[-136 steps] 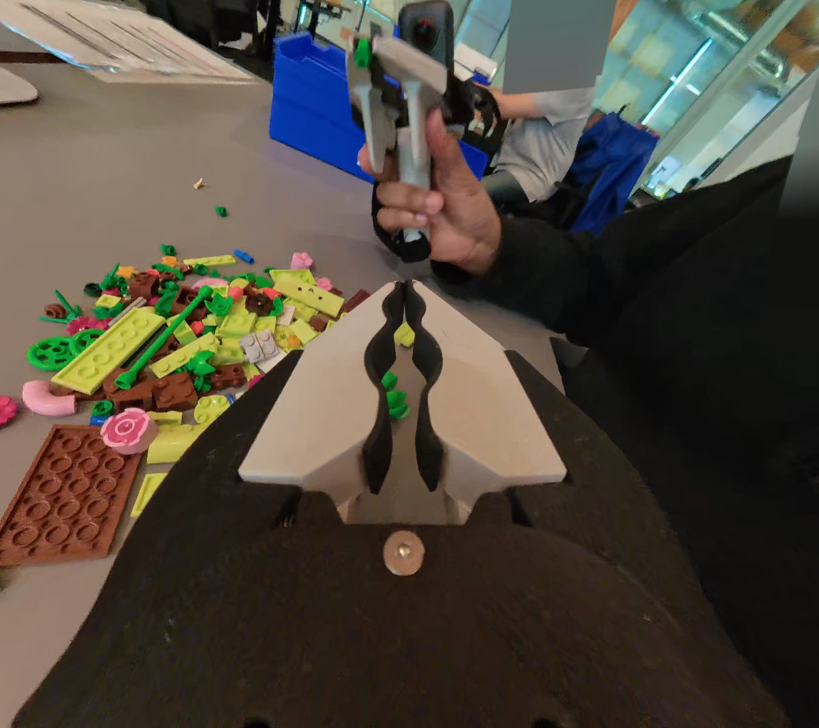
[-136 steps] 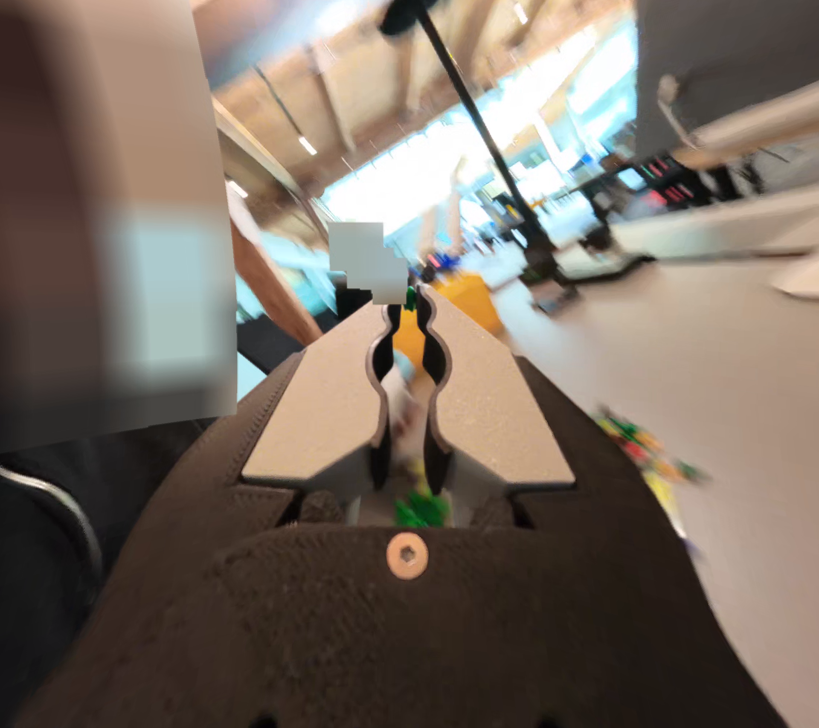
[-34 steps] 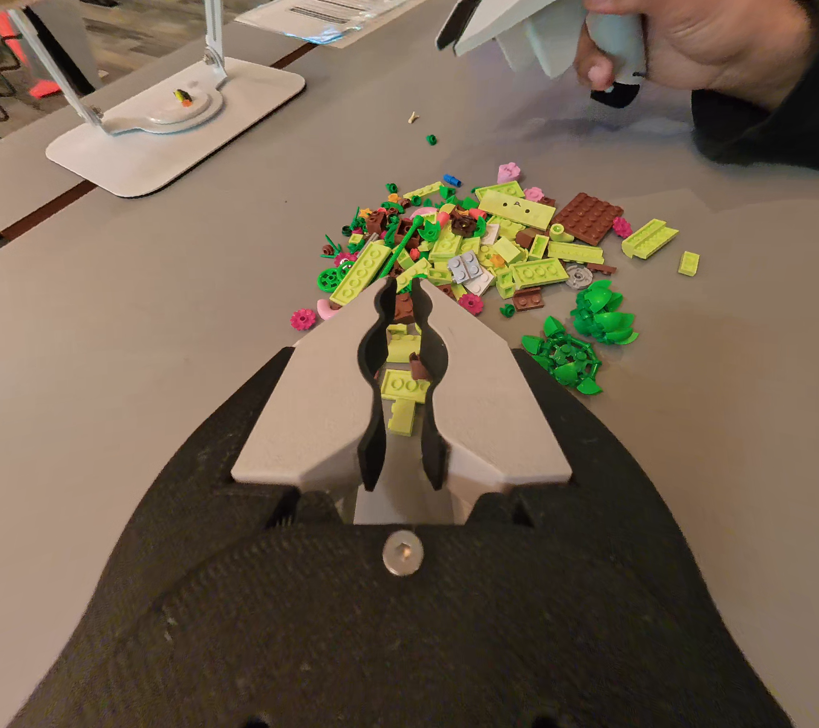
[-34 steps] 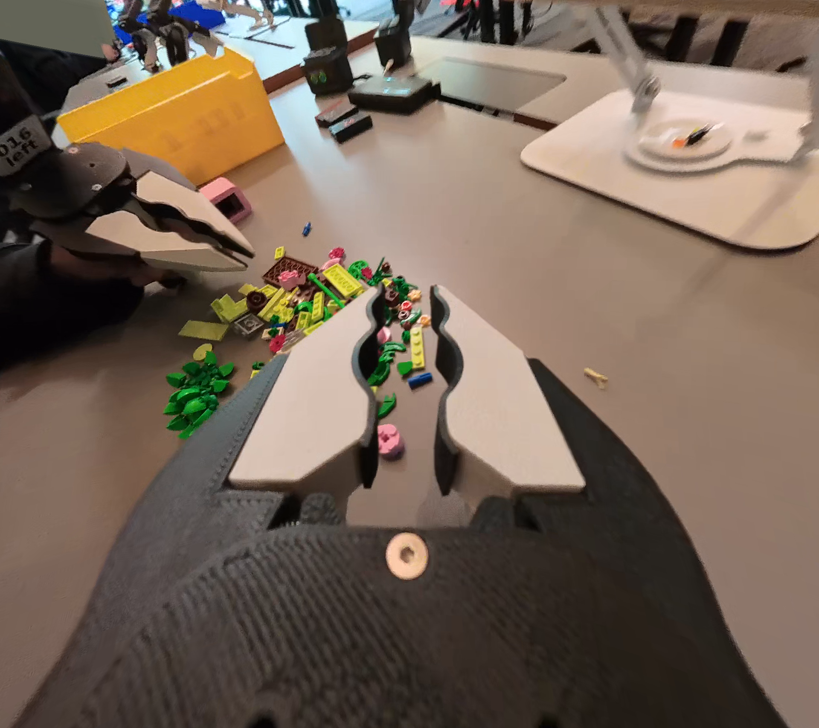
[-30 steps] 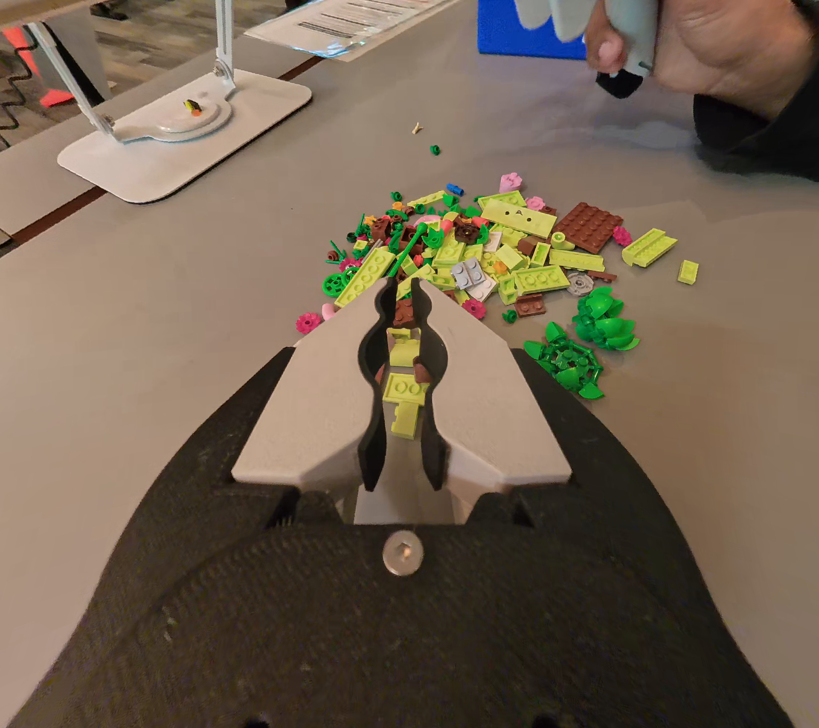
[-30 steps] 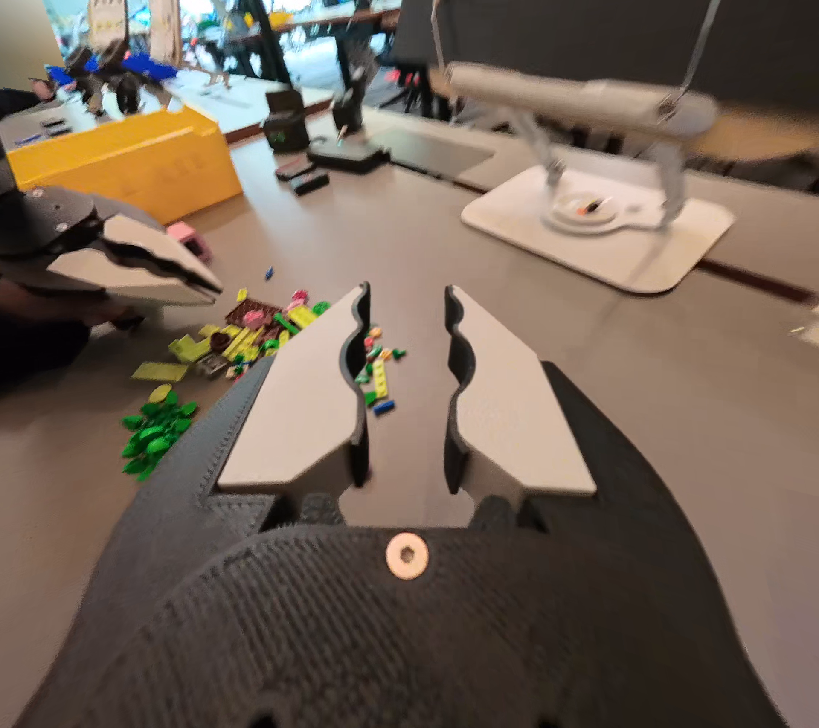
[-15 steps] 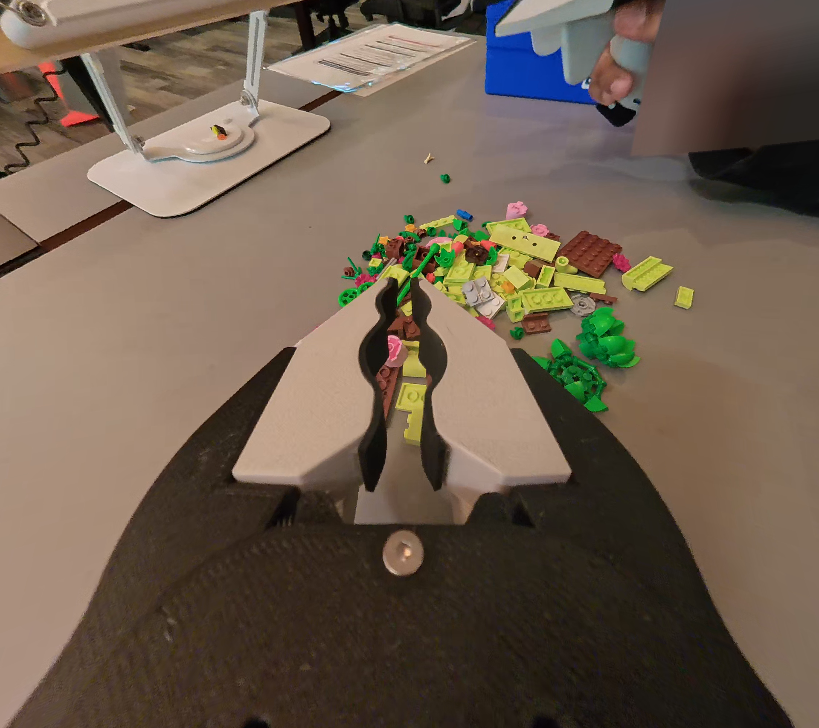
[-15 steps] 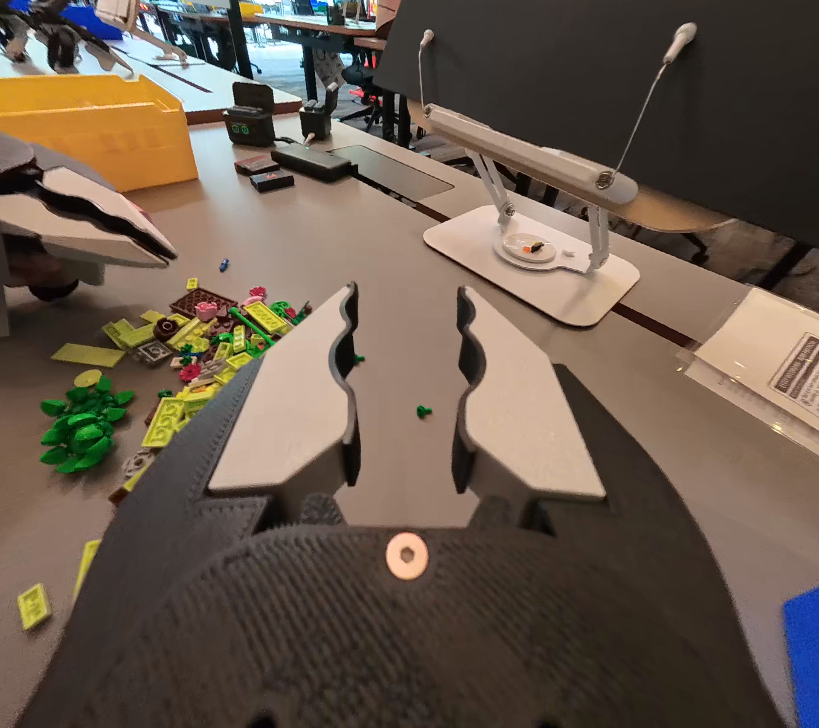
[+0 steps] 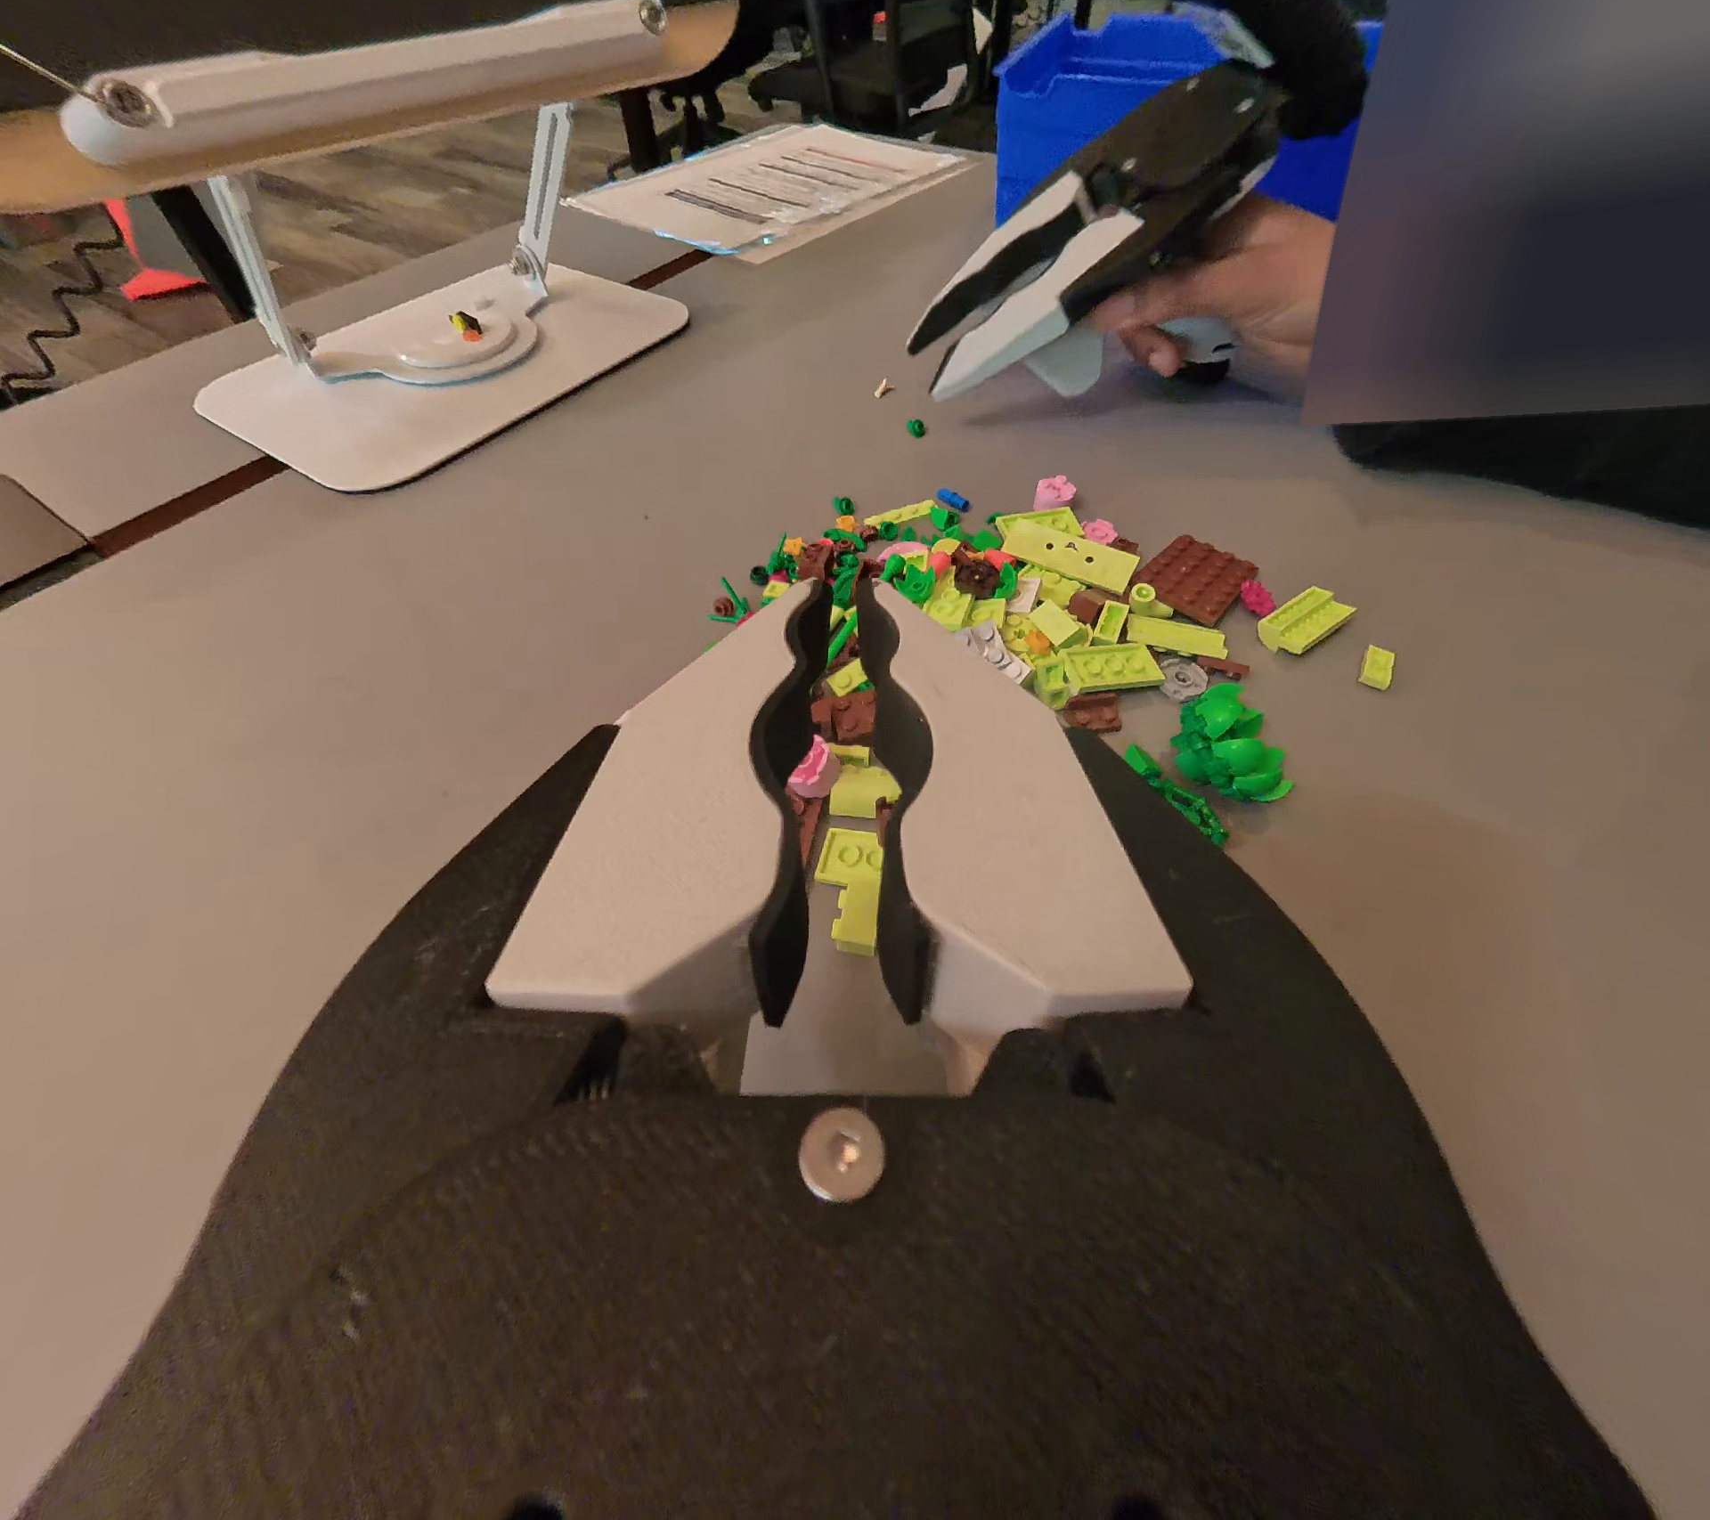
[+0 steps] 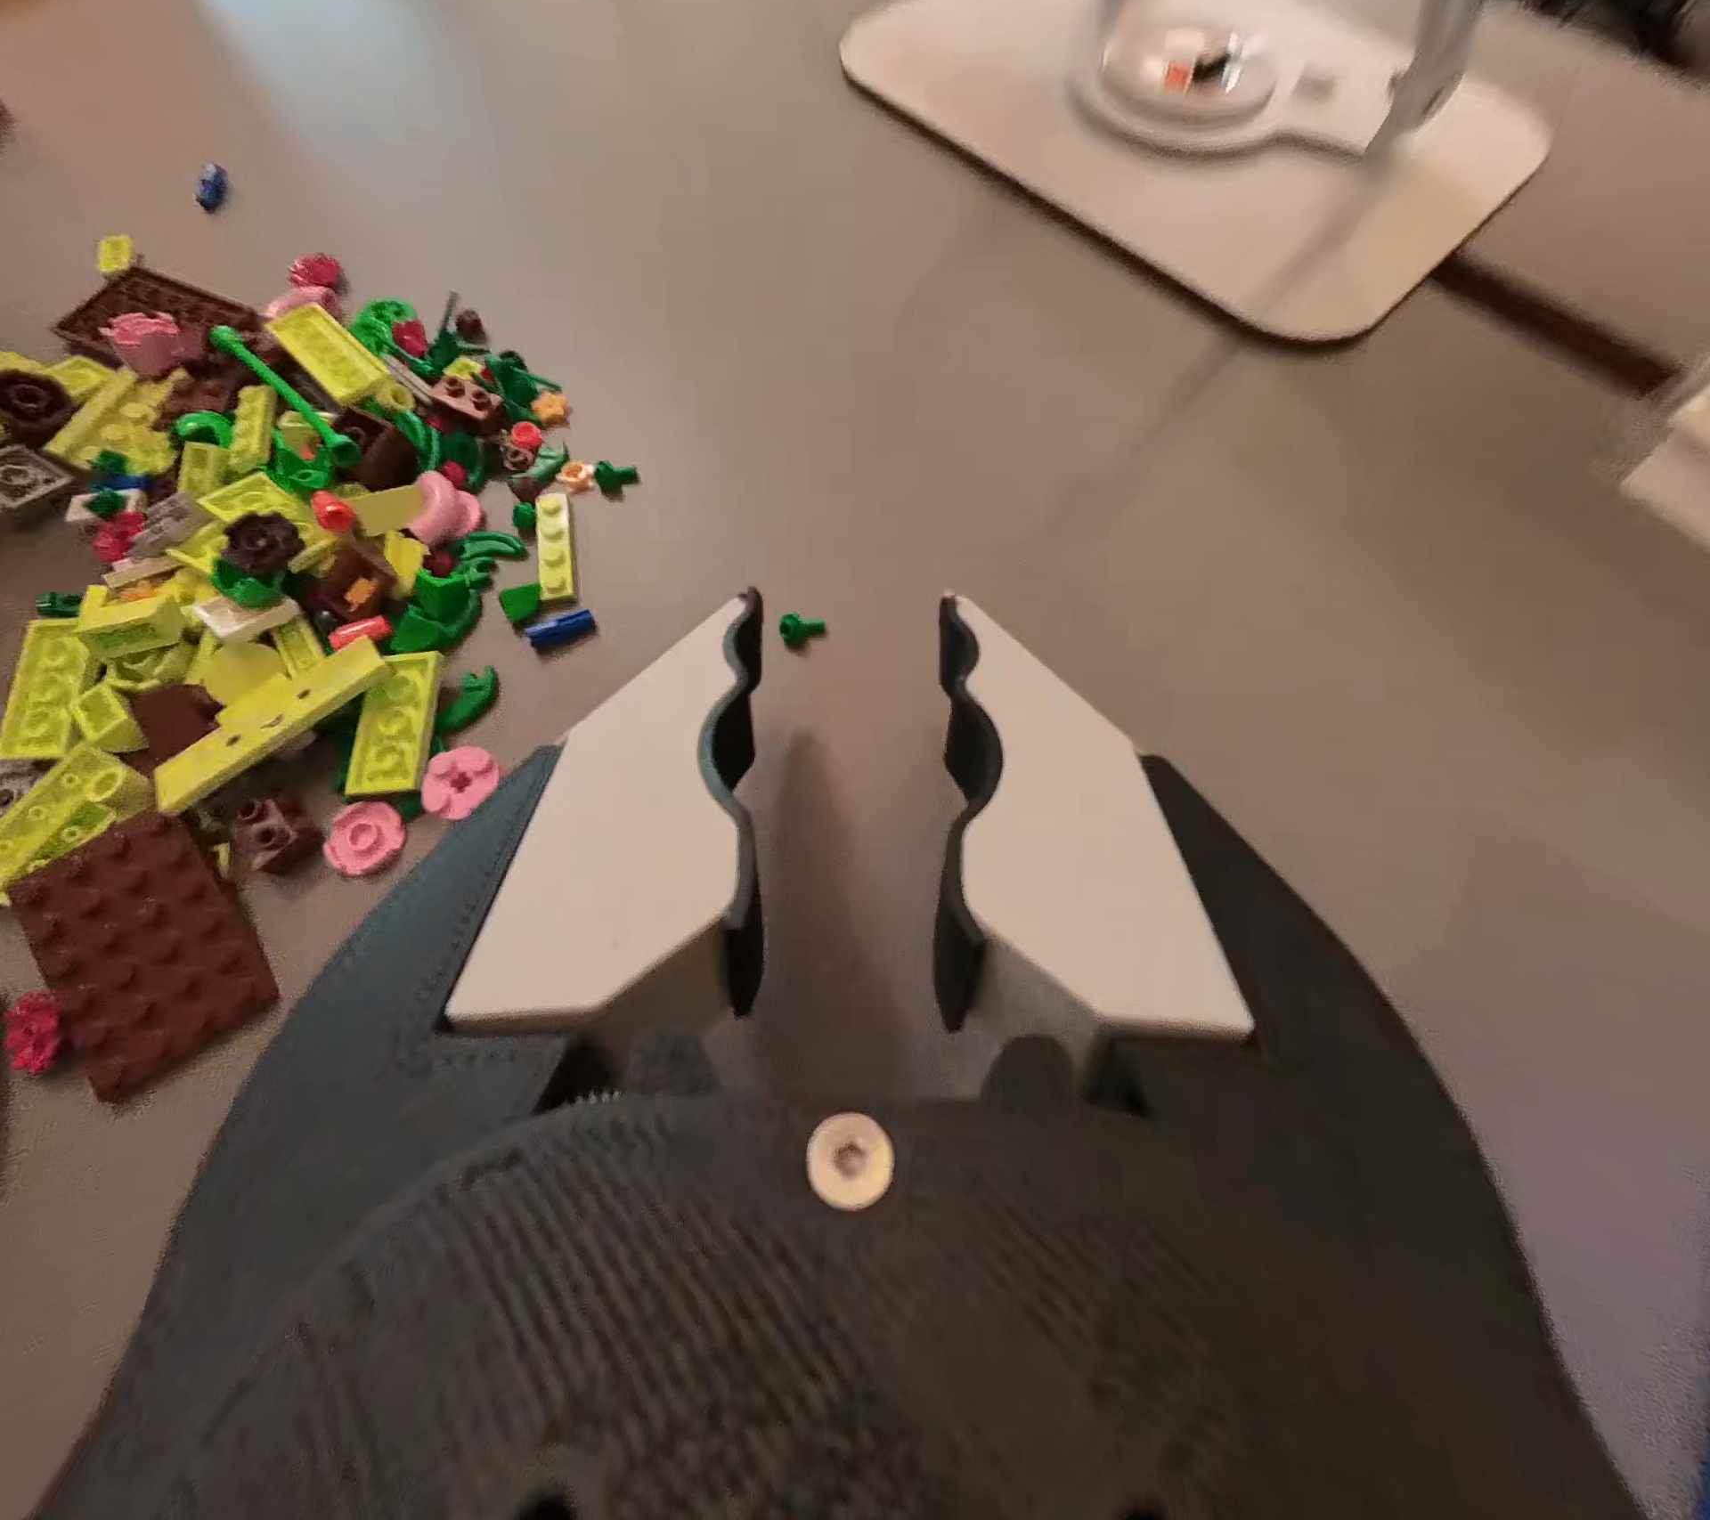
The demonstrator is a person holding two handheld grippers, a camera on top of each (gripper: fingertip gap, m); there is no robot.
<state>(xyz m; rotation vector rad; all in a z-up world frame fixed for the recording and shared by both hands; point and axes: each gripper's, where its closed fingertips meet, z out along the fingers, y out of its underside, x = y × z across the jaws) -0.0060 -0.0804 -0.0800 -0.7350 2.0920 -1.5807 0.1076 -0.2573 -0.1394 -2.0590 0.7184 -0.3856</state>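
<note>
Green stud (image 10: 801, 628) between right hand-held gripper (image 10: 847, 608) fingertips (spread)

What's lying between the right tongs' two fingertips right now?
One small green stud piece on bare grey table, close to the left fingertip of the open right tongs; the right wrist view shows it.

No readable text anywhere. Only a laminated printed sheet (image 9: 773, 185) lying on the far side of the table (image 9: 370, 689), bearing dark lines of print and one red line, all too small and blurred to make out. Nothing legible on the scattered toy bricks (image 10: 231, 550).
</note>
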